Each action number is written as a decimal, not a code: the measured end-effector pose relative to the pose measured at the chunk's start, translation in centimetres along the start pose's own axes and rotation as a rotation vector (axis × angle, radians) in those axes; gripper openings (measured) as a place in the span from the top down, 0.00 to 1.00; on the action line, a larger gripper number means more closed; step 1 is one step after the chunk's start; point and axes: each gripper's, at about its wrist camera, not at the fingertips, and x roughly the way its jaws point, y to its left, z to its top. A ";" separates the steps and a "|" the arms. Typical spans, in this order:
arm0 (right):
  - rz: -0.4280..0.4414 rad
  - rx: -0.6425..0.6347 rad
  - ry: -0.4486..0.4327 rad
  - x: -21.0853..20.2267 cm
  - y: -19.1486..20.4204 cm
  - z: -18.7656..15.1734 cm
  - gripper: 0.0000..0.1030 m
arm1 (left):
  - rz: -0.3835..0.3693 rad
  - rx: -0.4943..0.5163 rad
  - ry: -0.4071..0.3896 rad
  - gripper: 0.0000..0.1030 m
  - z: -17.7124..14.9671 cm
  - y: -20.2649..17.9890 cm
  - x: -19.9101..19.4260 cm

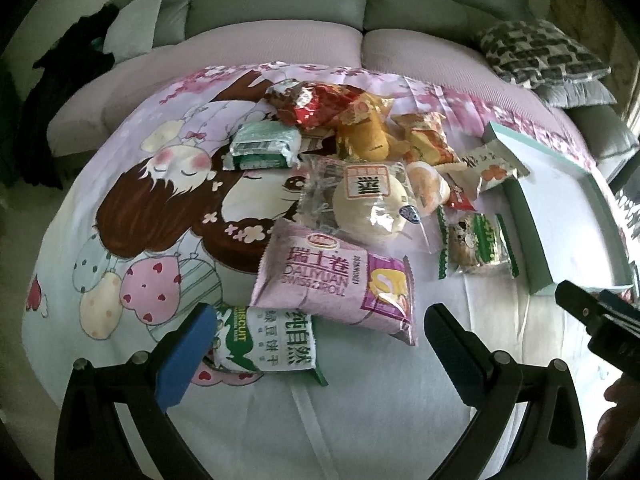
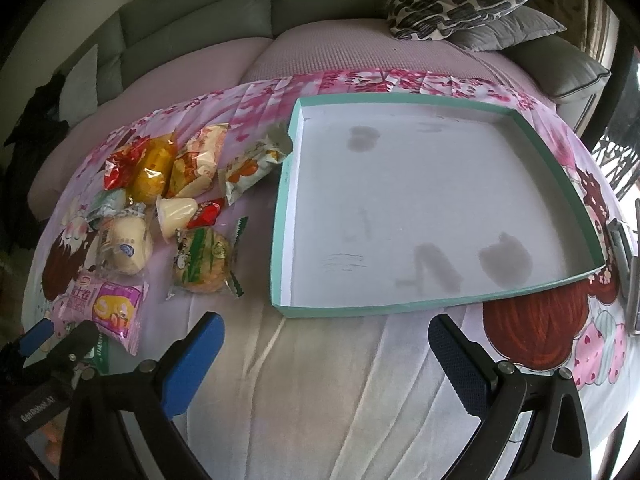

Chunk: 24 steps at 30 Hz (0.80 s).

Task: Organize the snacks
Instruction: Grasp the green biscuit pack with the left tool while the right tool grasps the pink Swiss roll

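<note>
Between the wide-open jaws of the left gripper lies a green-and-white biscuit packet; beyond it, the snack pile. Ahead of the right gripper, jaws open and empty, sits the teal-rimmed shallow cardboard tray, still unfilled. Probable step: first pick. Next: close on the packet, carry it rightward.

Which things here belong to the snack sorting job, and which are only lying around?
For the job: snack pile, green biscuit packet, pink roll packet, teal tray, left tool, right tool.
Lying about: patterned pillow, grey pillow, dark clothes.
</note>
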 end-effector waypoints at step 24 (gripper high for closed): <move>0.413 -0.080 0.003 1.4 9.4 0.9 0.00 | 0.064 0.042 0.027 0.00 -1.5 3.5 3.1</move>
